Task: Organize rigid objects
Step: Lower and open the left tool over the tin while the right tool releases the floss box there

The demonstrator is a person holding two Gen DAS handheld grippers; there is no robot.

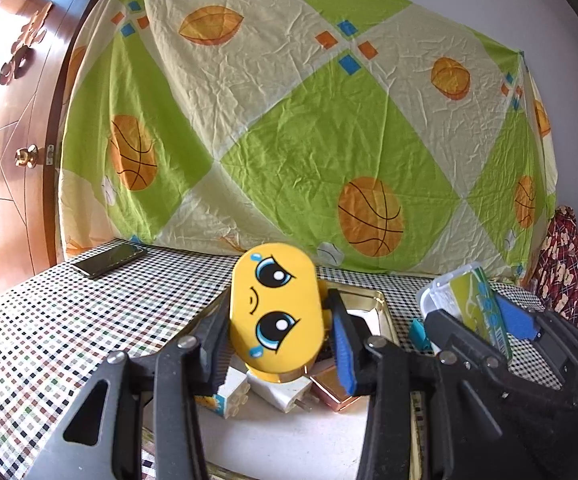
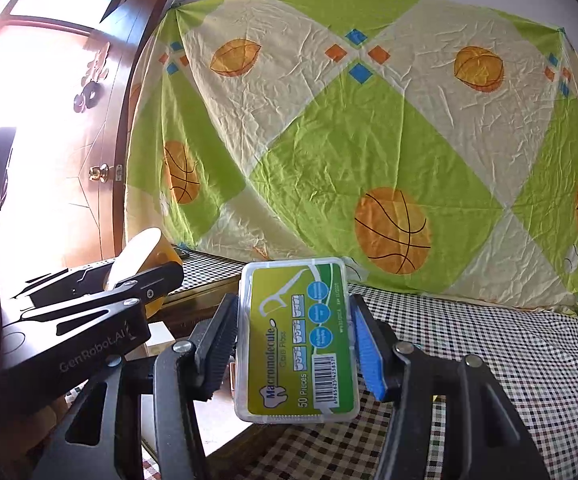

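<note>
You have the table point(image 1: 69, 320), under its checked cloth, spread wide, and on it the gold tray point(image 1: 373, 300) where the small things are being gathered; I judge you are mid-carry, both hands loaded, with the placing still to do. Your left gripper point(image 1: 281, 320) has its jaws closed narrow on the yellow case point(image 1: 275, 308), the one with the crying face, which stands on end between the pads, its long sides pinched and its face turned to the camera. It hangs over a heap: a white brick point(image 1: 231, 394), a white plug point(image 1: 281, 394) and a copper box point(image 1: 335, 390) lie just below it, near the tray. Your right gripper point(image 2: 293, 344) has its jaws closed on the floss box point(image 2: 297, 340), clear plastic with a green label, likewise upright and held by its long edges, above the table's cloth and just beside your left hand. The next move, as I read it, calls for lowering each piece into a free spot in the tray without knocking the heap, and only then opening the jaws. Set one down at a time, since the two grippers are close. A phone point(image 1: 109, 260) lies well apart at the far left of the table.
</note>
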